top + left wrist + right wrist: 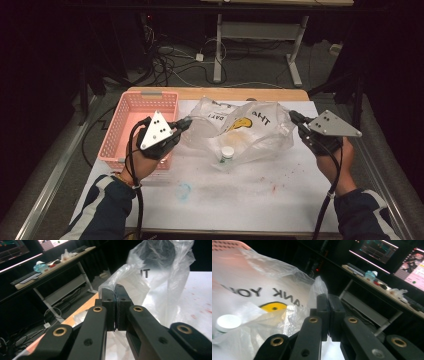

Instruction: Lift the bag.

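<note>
Though stretched, bag (250, 130) between tongs

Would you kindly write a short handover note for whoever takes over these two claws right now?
Left claw: shut on the left edge of the plastic bag.
Right claw: shut on the bag's right edge.
The bag is held up between them over the table; a white-capped bottle sits inside. The pink basket stands at the left.
Done: both edges gripped.
Left: probably getting the bottle out.

Dim room, table (260, 195) lit from overhead, dark surroundings, glare on plastic bag (160, 270), soft focus throughout
</note>
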### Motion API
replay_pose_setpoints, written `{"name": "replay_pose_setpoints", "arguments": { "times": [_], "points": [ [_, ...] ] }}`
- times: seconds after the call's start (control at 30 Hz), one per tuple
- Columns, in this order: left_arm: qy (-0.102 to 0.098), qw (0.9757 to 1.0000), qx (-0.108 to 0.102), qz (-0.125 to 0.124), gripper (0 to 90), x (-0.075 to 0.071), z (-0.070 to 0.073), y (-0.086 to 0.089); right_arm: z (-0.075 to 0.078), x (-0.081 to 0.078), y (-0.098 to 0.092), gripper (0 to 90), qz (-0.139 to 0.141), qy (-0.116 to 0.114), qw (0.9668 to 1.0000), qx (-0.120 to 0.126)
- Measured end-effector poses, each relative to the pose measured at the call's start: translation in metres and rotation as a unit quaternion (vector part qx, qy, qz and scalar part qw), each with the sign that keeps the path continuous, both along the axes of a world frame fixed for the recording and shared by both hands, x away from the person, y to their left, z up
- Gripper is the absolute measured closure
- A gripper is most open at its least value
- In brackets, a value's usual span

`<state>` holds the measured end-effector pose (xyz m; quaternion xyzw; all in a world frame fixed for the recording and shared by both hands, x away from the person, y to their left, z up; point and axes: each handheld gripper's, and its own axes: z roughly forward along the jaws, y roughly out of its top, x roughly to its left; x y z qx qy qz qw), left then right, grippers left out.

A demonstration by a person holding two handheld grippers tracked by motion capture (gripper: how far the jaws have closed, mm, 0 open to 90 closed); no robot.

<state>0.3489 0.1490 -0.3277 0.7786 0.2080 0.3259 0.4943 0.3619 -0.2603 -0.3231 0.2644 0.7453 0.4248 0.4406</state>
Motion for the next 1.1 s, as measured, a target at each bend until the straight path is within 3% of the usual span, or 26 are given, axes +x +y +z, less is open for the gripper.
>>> {"name": "replay_pose_setpoints", "arguments": {
  "times": [0.23,0.4,0.6,0.97,1.1],
  "points": [
    [0.018,0.9994,-0.019,0.022,86.2,0.028,0.008,0.004,0.002,0.036,-0.014,89.8,-0.034,0.025,0.9989,0.018],
    [0.011,0.9990,-0.038,0.022,86.3,0.034,0.017,0.003,0.009,0.046,-0.017,89.8,-0.038,0.029,0.9979,0.042],
    [0.000,0.9991,-0.035,0.022,86.2,0.042,0.021,-0.006,0.019,0.052,-0.007,89.8,-0.037,0.016,0.9988,0.029],
    [-0.013,0.9990,-0.023,0.035,86.1,0.074,0.038,-0.021,0.035,0.093,0.009,89.8,-0.057,0.031,0.9978,0.009],
    [-0.013,0.9983,-0.032,0.046,86.2,0.085,0.046,-0.019,0.037,0.108,0.009,89.8,-0.068,0.039,0.9969,0.003]
  ]
}}
